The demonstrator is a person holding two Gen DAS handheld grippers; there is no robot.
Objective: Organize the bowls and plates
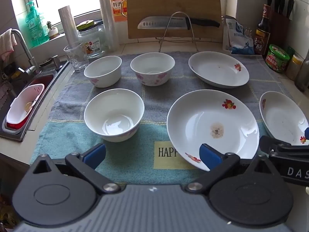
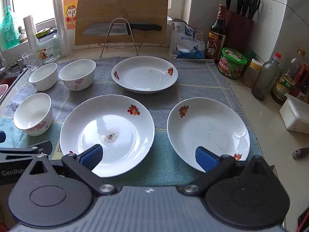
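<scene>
Three white bowls with pink flowers and three white plates with red-orange fruit prints lie on a grey and teal towel (image 1: 152,96). The near bowl (image 1: 114,114) is front left, two more bowls (image 1: 103,71) (image 1: 152,68) stand behind it. The large stained plate (image 1: 212,127) (image 2: 107,133) is front centre, another plate (image 1: 218,69) (image 2: 144,74) is behind, and the third plate (image 1: 283,118) (image 2: 207,133) is at the right. My left gripper (image 1: 152,154) hovers open over the towel's near edge. My right gripper (image 2: 148,157) hangs open between the two front plates. Both hold nothing.
A sink (image 1: 25,104) with a pink basket lies left of the towel. A cutting board (image 2: 121,13) and knife on a wire rack stand at the back. Jars and bottles (image 2: 231,62) line the right side, with a white box (image 2: 295,116) near the counter edge.
</scene>
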